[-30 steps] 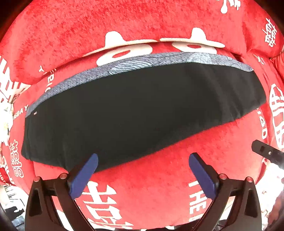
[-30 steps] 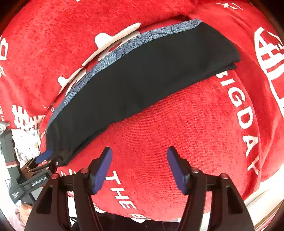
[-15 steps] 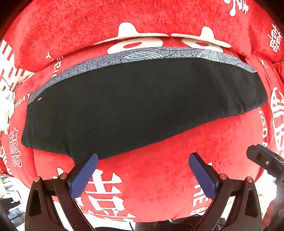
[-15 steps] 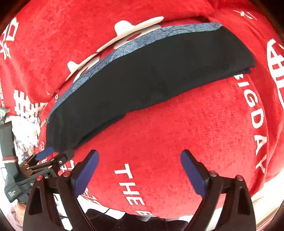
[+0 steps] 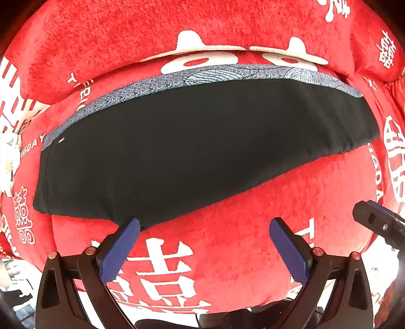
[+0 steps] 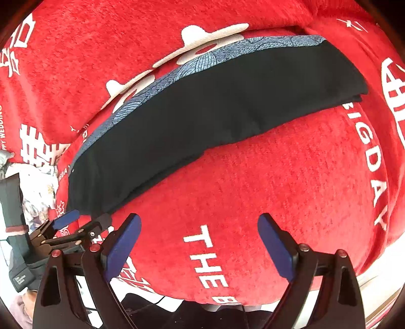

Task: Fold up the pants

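Observation:
The black pants (image 5: 192, 151) lie folded into one long strip across a red cushion, with a grey-blue patterned band (image 5: 227, 74) along their far edge. My left gripper (image 5: 203, 225) hangs open over the cushion just in front of the strip, with nothing between its blue pads (image 5: 119, 250). Its left pad tip sits at the pants' near hem. In the right wrist view the pants (image 6: 215, 108) run diagonally, and my right gripper (image 6: 198, 219) stands wide open over bare red plush, clear of the cloth. The left gripper (image 6: 83, 222) shows there too, at the strip's lower-left end.
The red plush cushion (image 6: 278, 189) carries white lettering, and a red backrest (image 5: 202, 22) rises behind the pants. A white patterned cloth (image 6: 35, 192) lies at the left. The cushion's front edge (image 6: 227, 301) drops off just below the fingers, with dark items beneath.
The right gripper's jaws have spread from half open to wide. Both grippers have drawn back from the pants toward the cushion's front edge. The pants have not moved.

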Demonstrator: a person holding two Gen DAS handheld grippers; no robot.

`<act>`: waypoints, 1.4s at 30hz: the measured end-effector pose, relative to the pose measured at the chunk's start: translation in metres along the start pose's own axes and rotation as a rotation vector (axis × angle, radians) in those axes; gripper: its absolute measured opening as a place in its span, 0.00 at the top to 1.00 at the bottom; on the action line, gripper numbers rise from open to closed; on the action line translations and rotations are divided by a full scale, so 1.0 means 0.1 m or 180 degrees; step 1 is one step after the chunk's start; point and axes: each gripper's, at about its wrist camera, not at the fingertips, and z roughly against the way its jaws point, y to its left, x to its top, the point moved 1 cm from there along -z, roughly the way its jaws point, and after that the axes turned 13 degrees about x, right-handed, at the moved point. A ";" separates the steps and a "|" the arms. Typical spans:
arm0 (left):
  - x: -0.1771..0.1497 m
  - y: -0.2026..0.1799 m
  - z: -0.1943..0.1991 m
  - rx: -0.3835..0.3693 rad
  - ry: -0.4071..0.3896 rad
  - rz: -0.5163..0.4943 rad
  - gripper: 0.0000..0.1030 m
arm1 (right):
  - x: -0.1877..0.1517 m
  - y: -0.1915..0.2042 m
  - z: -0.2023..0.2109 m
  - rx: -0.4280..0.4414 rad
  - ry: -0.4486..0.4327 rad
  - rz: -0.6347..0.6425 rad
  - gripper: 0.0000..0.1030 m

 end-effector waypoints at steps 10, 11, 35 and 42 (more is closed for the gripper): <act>-0.11 0.05 -0.08 0.0004 0.0035 -0.0115 0.00 | -0.10 0.00 -0.05 -0.0066 -0.0066 -0.0164 0.08; -0.11 0.04 -0.10 0.0021 0.0034 -0.0140 0.00 | -0.11 -0.01 -0.05 -0.0059 -0.0070 -0.0176 0.08; 1.07 -1.34 -0.10 -0.0080 -0.0170 0.0186 0.00 | 1.09 -2.29 0.70 0.0598 -0.0743 -0.1611 0.31; 1.19 -1.62 -0.07 -0.0056 -0.0309 0.0098 0.00 | 1.22 -2.43 0.71 0.1014 -0.0864 -0.1610 0.92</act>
